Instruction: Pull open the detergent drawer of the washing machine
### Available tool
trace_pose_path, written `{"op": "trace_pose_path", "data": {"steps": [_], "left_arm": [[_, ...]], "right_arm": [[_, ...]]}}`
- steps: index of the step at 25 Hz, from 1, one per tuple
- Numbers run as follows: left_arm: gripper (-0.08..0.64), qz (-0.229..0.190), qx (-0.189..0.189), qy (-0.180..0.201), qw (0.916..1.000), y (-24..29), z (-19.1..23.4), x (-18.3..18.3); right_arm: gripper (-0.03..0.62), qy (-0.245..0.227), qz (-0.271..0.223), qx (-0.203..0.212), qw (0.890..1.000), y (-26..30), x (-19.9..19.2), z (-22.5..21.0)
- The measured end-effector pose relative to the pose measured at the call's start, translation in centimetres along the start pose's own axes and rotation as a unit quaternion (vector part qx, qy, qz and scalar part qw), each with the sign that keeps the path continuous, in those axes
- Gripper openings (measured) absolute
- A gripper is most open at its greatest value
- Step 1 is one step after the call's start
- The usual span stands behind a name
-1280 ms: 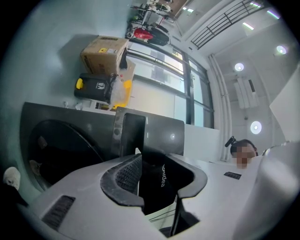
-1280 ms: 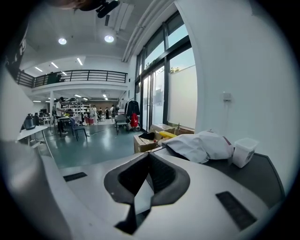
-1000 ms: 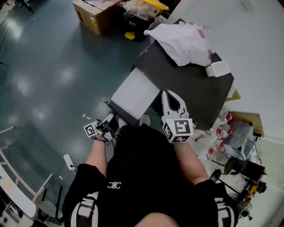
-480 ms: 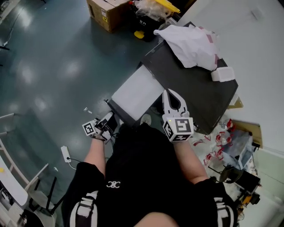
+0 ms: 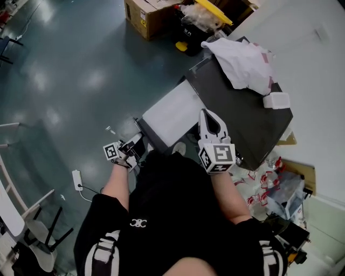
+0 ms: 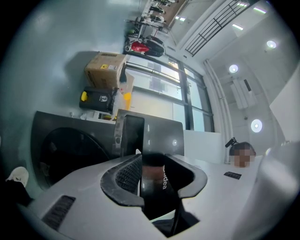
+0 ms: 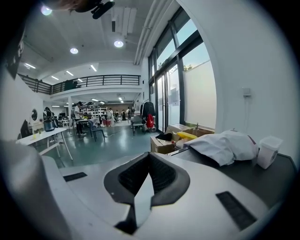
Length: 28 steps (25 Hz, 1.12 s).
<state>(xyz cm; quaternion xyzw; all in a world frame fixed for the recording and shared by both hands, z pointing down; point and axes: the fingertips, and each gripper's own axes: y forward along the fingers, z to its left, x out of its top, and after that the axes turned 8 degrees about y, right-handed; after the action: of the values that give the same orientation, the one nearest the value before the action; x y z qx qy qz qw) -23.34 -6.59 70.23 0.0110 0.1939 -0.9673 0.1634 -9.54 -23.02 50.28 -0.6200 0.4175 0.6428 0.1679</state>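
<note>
Left gripper (image 6: 152, 161) is clamped on the detergent drawer (image 6: 159, 133) front; right gripper (image 7: 149, 155) (nothing in it) is fully closed by the washing machine (image 5: 242, 116).

I see a crumpled white cloth (image 5: 240, 62) at the far edge of the washing machine (image 5: 242, 118) top, a small white container (image 5: 276, 100) at its right edge, and a cardboard box (image 5: 148, 13) and power strip (image 5: 76, 179) on the floor (image 5: 70, 81).
</note>
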Motion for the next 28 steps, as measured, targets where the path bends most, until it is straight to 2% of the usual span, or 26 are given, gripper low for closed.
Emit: {"op": "trace_pose_path", "data": {"steps": [5, 10, 17, 21, 25, 28], "left_arm": [[0.148, 0.002, 0.007, 0.002, 1.0000, -0.4, 0.2, 0.3], [0.151, -0.023, 0.036, 0.001, 0.9991, -1.4, 1.5, 1.0], [0.160, -0.034, 0.046, 0.011, 0.9983, -1.6, 2.2, 1.0], [0.161, -0.028, 0.076, 0.027, 0.9964, -2.0, 2.4, 1.1], [0.156, -0.036, 0.149, 0.072, 0.9856, -3.1, 2.6, 2.2], [0.146, -0.045, 0.202, 0.132, 0.9694, -4.5, 1.4, 3.3]], "right_arm": [[0.003, -0.002, -0.004, 0.004, 1.000, 0.3, 0.3, 0.6], [0.003, -0.004, -0.006, 0.004, 1.000, 0.3, 0.3, 1.4], [0.003, -0.003, -0.005, -0.001, 1.000, -0.2, -0.4, 1.5], [0.003, 0.003, -0.011, -0.001, 1.000, -0.8, -0.4, 1.4], [0.003, 0.009, -0.020, 0.010, 1.000, -1.5, -0.3, 1.3], [0.003, 0.012, -0.031, 0.029, 0.999, -2.3, -0.2, 1.9]]}}
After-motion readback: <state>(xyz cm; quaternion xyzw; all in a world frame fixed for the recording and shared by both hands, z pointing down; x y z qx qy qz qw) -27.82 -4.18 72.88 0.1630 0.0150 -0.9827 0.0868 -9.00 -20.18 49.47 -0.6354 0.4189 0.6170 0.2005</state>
